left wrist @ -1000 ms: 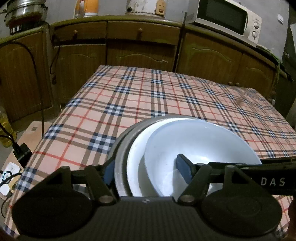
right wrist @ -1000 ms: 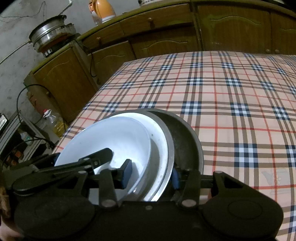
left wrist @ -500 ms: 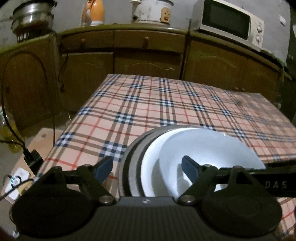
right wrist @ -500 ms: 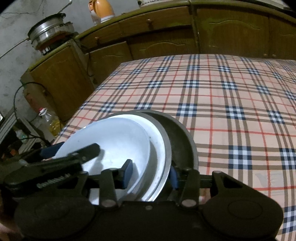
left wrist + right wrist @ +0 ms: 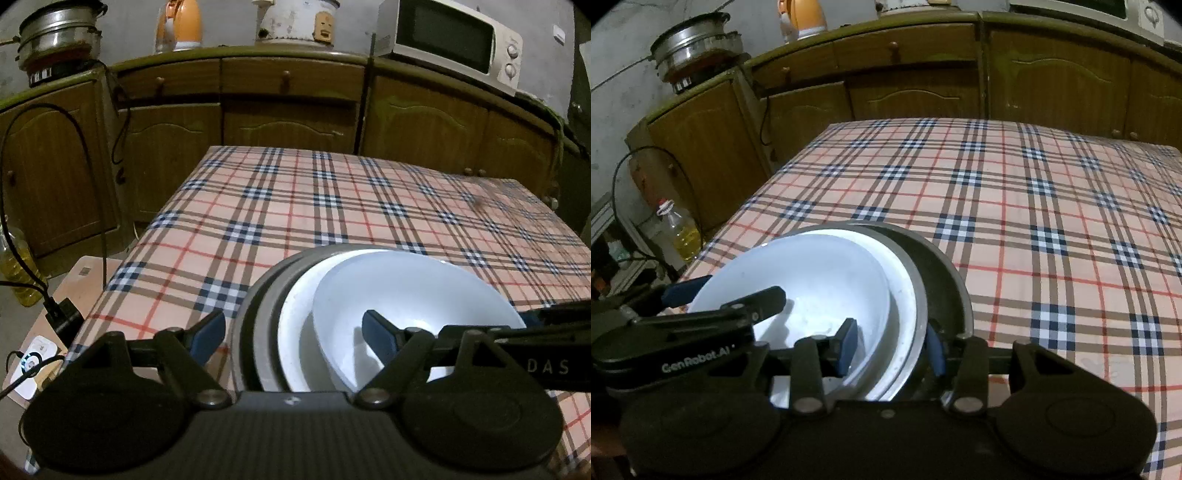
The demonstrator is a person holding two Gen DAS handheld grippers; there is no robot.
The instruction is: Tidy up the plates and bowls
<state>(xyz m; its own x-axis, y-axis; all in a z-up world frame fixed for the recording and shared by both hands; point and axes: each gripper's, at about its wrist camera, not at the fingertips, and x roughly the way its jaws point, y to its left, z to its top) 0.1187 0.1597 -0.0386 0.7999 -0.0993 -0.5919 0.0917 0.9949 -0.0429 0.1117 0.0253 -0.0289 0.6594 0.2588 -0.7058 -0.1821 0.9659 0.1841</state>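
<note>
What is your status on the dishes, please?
Left tool open, astride pan rim. Right tool astride bowl and plate rims, grip unclear. Nothing in the way.

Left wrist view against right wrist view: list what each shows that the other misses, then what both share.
Only the left wrist view shows the whole microwave on the counter, the white appliance beside it, and the black plug on the floor.

Only the right wrist view shows the right gripper straddling the near rims of the stack, and the inside of the dark metal bowl.

Both show the white bowl nested in the stack on the plaid tablecloth, the open left gripper, the oil bottle and the steel pot.
</note>
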